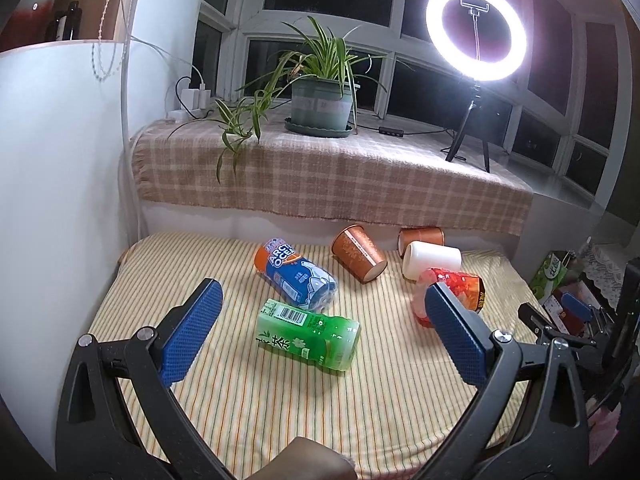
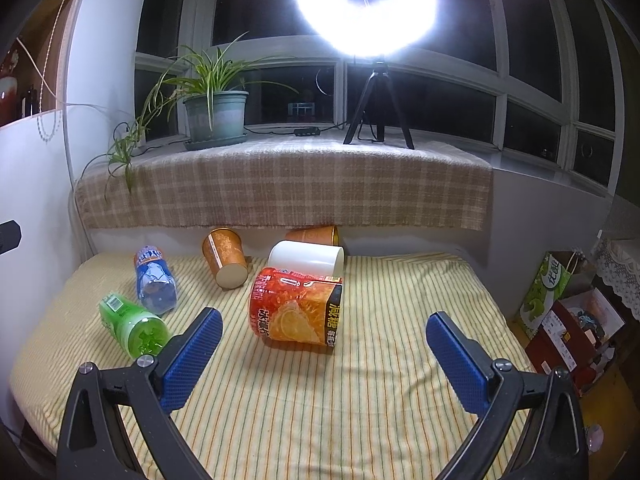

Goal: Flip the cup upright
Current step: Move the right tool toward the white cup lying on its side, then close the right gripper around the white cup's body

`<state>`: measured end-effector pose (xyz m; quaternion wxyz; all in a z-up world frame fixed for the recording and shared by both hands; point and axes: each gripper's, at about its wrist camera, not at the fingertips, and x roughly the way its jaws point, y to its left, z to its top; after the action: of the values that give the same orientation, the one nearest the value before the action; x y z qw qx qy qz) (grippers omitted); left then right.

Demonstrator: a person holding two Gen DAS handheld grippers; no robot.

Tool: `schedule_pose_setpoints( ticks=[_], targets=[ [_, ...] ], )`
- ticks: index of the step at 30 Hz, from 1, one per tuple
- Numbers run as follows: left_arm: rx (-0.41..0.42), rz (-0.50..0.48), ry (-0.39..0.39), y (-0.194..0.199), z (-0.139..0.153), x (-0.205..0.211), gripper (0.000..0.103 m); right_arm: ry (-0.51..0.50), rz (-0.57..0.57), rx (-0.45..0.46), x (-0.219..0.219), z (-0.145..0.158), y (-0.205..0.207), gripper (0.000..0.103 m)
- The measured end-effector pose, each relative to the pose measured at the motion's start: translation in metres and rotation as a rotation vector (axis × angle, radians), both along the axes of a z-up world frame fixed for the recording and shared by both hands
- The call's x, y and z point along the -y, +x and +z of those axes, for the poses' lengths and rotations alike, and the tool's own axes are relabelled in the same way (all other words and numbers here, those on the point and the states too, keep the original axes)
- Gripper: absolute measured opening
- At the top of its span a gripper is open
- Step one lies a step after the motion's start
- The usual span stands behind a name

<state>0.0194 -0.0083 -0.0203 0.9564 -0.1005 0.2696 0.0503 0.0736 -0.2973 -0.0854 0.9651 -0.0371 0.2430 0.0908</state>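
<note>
Several cups lie on their sides on the striped cloth [image 1: 280, 400]: a green cup [image 1: 308, 334] [image 2: 134, 326], a blue cup [image 1: 294, 274] [image 2: 154, 282], an orange paper cup [image 1: 358, 254] [image 2: 224, 256], a second orange cup [image 1: 422, 236] [image 2: 314, 235] by the back wall, a white cup [image 1: 430, 260] [image 2: 306, 258] and a red-orange cup [image 1: 456, 288] [image 2: 296, 306]. My left gripper [image 1: 324, 332] is open, with the green cup between its fingers. My right gripper [image 2: 324, 354] is open just in front of the red-orange cup; it also shows in the left wrist view [image 1: 576, 308].
A ledge with a checked cloth [image 1: 328, 176] runs behind the table and carries a potted plant [image 1: 320, 100] and a ring light on a tripod [image 1: 476, 36]. A white panel [image 1: 60, 200] stands at the left. Boxes and a green carton [image 2: 548, 292] sit at the right.
</note>
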Motion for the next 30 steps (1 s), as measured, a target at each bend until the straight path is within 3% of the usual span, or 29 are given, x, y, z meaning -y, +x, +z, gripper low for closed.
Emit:
schedule_pose_setpoints(
  ticks=[18,30],
  targets=[
    [0.024,0.047,0.087,0.005,-0.006,0.000,0.103,-0.001,0.027,-0.020,0.000,-0.004,0.019,0.103],
    [-0.042,0.042,0.072,0.008,-0.029,-0.004,0.103,-0.081,0.213,-0.063,-0.003,0.000,0.075,0.103]
  ],
)
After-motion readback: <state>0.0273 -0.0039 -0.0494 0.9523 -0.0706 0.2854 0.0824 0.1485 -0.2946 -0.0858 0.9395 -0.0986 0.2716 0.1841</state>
